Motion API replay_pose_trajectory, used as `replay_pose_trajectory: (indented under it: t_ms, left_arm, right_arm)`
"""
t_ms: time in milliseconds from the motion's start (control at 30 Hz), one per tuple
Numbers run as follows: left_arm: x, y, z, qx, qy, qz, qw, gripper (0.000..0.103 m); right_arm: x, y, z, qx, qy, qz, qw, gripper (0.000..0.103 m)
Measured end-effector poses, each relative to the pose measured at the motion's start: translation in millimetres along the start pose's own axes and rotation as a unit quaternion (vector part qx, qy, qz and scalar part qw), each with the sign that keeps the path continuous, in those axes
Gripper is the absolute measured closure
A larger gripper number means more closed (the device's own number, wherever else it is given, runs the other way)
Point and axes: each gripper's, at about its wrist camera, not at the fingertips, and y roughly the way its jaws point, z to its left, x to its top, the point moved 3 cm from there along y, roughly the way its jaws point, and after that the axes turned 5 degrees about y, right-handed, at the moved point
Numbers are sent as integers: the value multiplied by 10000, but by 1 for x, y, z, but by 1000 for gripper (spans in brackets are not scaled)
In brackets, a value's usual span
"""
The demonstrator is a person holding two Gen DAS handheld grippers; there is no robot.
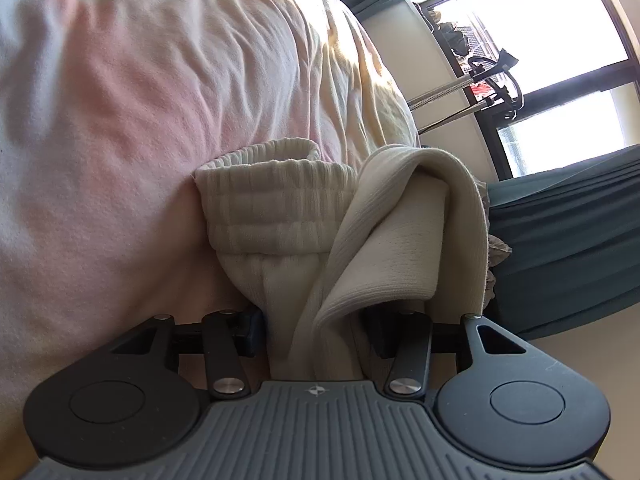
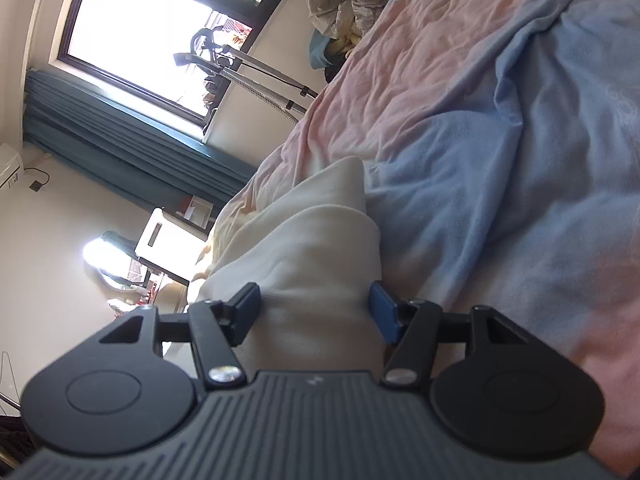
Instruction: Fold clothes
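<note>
Your cream ribbed garment, elastic waistband bunched and one flap folded over, hangs just above the pink-and-blue bed. Your left tongs are clenched on it, and your right tongs pinch its smooth folds. No readable writing. Open bedding lies beyond; teal curtains flank the window.

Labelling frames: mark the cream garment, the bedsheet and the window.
cream garment point(image 1: 276, 200), left wrist view, ribbed waistband.
bedsheet point(image 2: 500, 208), right wrist view, blue patch.
window point(image 2: 160, 28), right wrist view, bright pane.

Cream garment folds hiding jaws' tips
</note>
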Motion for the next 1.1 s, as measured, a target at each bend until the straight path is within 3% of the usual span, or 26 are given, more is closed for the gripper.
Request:
replay_pose_trajectory:
  t_ms: [133,200,367,633,667,733,800,933,1100]
  left_arm:
    - [4,15,22,-667,-858,283,9937,36]
    - [6,20,27,-830,-1032,304,9907,35]
    - [7,26,25,-977,-941,222,9905,32]
    - [8,25,26,-894,-862,98,9922,54]
    - [7,24,25,-887,-833,74,9925,55]
    - [6,22,24,-865,-752,41,9934,58]
    - [5,19,22,-835,-677,0,9942,60]
    - [3,8,8,-621,-123,-159,9979,67]
    - [0,-18,-20,-781,327,-461,9953,71]
  right_arm:
    - [3,9,-4,307,329,121,9989,31]
    - [4,12,-3,333,390,148,9986,30]
    - [2,20,-3,280,339,170,9989,28]
    - [-4,30,5,70,27,255,9996,23]
    - [-4,30,7,-18,-60,271,9996,25]
    - [-5,30,12,-227,-331,284,9988,47]
    - [-8,29,19,-460,-702,273,9961,57]
    - [-9,17,36,-504,-848,128,9950,68]
    - [-1,-11,70,-101,-1061,-190,9941,77]
